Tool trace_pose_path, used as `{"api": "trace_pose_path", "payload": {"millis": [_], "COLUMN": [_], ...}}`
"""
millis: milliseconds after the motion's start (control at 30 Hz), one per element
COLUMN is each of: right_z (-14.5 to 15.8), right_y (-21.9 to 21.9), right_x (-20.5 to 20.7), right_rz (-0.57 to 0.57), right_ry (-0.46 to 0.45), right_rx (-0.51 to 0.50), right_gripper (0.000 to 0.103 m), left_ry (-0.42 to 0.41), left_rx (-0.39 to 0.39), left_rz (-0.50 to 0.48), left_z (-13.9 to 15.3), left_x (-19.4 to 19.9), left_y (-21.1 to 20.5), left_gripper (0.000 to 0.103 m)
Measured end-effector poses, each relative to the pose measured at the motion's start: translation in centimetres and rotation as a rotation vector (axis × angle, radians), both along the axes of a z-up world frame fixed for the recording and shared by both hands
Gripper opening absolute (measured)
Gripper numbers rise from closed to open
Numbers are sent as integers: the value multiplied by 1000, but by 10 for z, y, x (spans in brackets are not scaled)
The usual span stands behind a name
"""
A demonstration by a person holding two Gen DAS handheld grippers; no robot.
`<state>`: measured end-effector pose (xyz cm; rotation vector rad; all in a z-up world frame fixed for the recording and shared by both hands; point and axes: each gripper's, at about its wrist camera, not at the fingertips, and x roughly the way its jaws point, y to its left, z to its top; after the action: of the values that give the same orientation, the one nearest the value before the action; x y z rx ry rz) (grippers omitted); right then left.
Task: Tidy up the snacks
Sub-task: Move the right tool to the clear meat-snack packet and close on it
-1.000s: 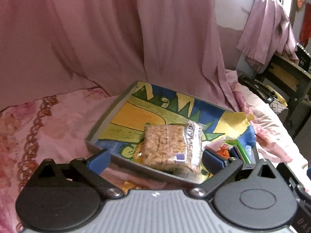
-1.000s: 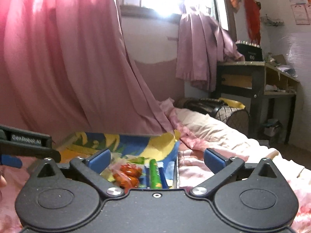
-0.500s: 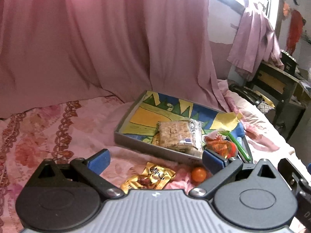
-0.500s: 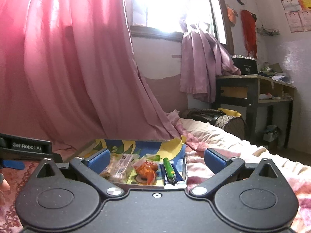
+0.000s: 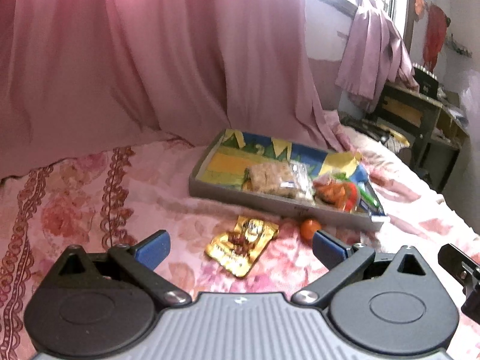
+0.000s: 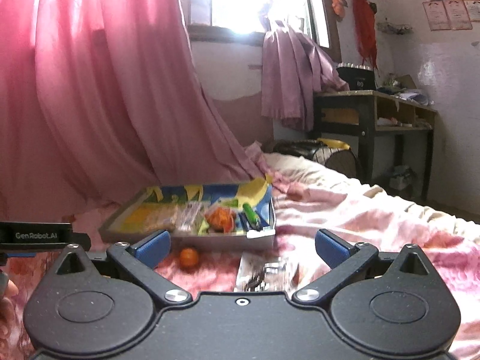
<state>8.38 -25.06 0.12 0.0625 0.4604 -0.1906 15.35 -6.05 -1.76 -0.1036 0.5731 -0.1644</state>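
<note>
Left gripper [image 5: 240, 247] jaws apart above gold packet [image 5: 242, 247]; tray [image 5: 270, 199] beyond.

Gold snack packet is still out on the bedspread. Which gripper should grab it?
Probably left. The gold packet lies straight ahead between the open left gripper's fingers. The right gripper, also open, faces a silvery wrapper instead; the gold packet is outside its view.

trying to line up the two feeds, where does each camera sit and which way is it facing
Left wrist: sits on the left claw, open, looking forward and down over the bed at the gold packet, orange ball and tray; the right claw's edge shows at right.
Right wrist: sits on the right claw, open, looking low across the bed at the tray, window and desk; the left claw shows at left.
Shared: tray, orange ball.
</note>
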Motion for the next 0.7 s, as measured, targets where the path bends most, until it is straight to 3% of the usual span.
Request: {"api": "trace_pose_path", "payload": {"millis": [700], "right_z": [-25], "right_y": [8], "right_x": [11], "right_rz": [-13], "right_ry": [203], "right_rx": [-37], "right_gripper": [102], "left_ry": [104], "left_rx": [72], "left_rz": [39], "left_z": [-35], "left_x": [-12], "left_y": [19], "left_gripper": [102]}}
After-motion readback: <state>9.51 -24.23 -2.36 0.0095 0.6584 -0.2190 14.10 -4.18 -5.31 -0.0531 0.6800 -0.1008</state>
